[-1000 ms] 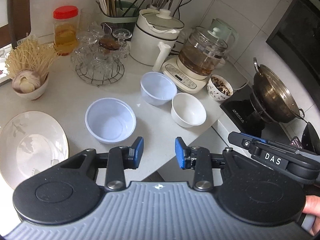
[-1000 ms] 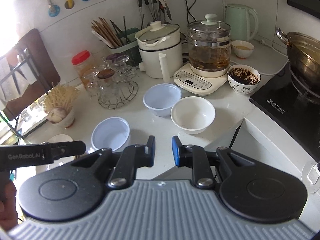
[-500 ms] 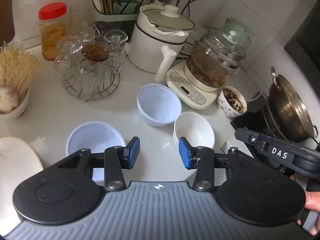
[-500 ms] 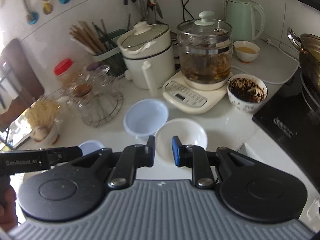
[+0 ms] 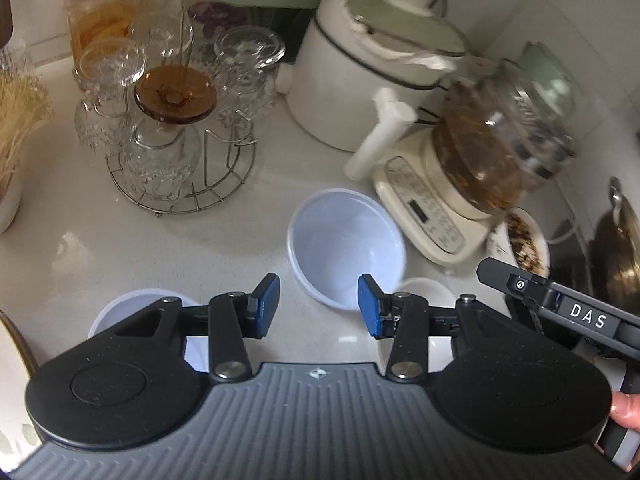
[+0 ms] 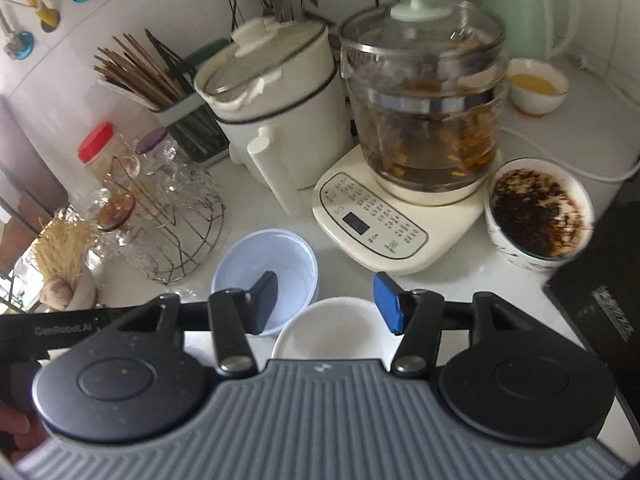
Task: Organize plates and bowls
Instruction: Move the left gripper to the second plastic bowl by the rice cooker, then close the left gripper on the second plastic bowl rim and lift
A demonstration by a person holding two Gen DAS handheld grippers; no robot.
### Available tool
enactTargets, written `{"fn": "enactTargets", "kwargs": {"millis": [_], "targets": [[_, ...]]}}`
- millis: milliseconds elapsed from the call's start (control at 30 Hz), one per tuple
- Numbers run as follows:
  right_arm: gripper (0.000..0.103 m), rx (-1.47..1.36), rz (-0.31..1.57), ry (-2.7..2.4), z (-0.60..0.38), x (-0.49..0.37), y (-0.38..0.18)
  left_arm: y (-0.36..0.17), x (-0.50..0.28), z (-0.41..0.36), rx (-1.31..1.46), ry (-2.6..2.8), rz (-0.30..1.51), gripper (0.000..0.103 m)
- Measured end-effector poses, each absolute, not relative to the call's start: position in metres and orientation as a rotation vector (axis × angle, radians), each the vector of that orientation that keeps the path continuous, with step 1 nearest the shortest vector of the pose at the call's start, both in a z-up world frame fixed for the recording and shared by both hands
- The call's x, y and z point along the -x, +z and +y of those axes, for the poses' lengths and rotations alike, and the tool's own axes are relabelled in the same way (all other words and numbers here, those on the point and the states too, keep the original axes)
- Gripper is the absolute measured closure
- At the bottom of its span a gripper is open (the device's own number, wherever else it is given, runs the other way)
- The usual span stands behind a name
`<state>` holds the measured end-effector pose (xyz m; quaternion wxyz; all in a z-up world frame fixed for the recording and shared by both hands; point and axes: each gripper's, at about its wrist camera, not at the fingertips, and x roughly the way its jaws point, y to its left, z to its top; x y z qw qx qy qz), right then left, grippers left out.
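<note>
White counter crowded with appliances leaves the bowls loose near its front edge. Left gripper, spread and empty, hangs just short of the blue plastic bowl. Right gripper, jaws opening with nothing between, hovers over the white ceramic bowl, probably to grasp it for stacking.

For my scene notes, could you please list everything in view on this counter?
plastic bowls: two, pale blue, counter front
white bowl: one, beneath right gripper
plate: one, cream, left edge
glasses: several, clear, on wire rack
jar: one, red lid, back left
pot: one, white, back centre
glass kettle: one, on cream base
tea bowl: one, dark contents, right
small bowl: one, yellow contents, back right
chopsticks: bundle, brown, in holder
left gripper: open, empty
right gripper: opening, empty
</note>
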<state>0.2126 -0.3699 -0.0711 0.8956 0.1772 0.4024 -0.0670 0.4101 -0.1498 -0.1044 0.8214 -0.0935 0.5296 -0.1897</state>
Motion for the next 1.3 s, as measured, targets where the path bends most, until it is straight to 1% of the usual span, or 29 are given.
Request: {"fn": "enactTargets", "kwargs": {"millis": [267,367,467,500,533,567,600,667,700,767,833,900,967,1167,1300], "targets": [[0.048,-0.392,0.914,-0.041,-0.378,-0.26,-0.11,-0.141,-0.433,-0.154,0.259,-0.328,1.18,0.054],[0.057,-0.398,0.941,-0.019,-0.378,-0.272,-0.122,-0.151,-0.438,-0.156,0.266,-0.308,1.201,0.055],[0.064,-0.396,0.969,-0.003,-0.378,-0.283,-0.13,-0.16,-0.443,-0.156,0.278,-0.294,1.209,0.056],[0.064,-0.392,0.975,0.005,-0.379,-0.285,-0.133,-0.162,-0.444,-0.157,0.28,-0.288,1.212,0.056],[0.067,-0.387,0.985,0.011,-0.38,-0.288,-0.136,-0.164,-0.445,-0.158,0.282,-0.284,1.216,0.057],[0.073,-0.379,0.998,0.004,-0.38,-0.291,-0.139,-0.167,-0.447,-0.159,0.287,-0.282,1.219,0.061],[0.075,-0.374,1.012,0.001,-0.38,-0.294,-0.142,-0.169,-0.448,-0.159,0.293,-0.281,1.221,0.063],[0.083,-0.382,1.032,0.017,-0.381,-0.299,-0.148,-0.173,-0.45,-0.161,0.305,-0.28,1.23,0.07],[0.084,-0.383,1.037,0.021,-0.381,-0.301,-0.15,-0.175,-0.451,-0.16,0.314,-0.28,1.235,0.071],[0.085,-0.387,1.046,0.026,-0.382,-0.303,-0.152,-0.18,-0.452,-0.162,0.322,-0.279,1.247,0.076],[0.088,-0.388,1.053,0.037,-0.38,-0.303,-0.153,-0.184,-0.452,-0.163,0.327,-0.284,1.253,0.08],[0.089,-0.38,1.059,0.049,-0.377,-0.305,-0.155,-0.184,-0.452,-0.165,0.329,-0.282,1.25,0.085],[0.092,-0.383,1.061,0.061,-0.375,-0.306,-0.156,-0.185,-0.454,-0.166,0.331,-0.284,1.248,0.093],[0.093,-0.385,1.053,0.065,-0.373,-0.305,-0.152,-0.181,-0.453,-0.168,0.321,-0.29,1.239,0.094],[0.093,-0.386,1.035,0.078,-0.372,-0.303,-0.141,-0.169,-0.451,-0.164,0.323,-0.303,1.219,0.095]]}}
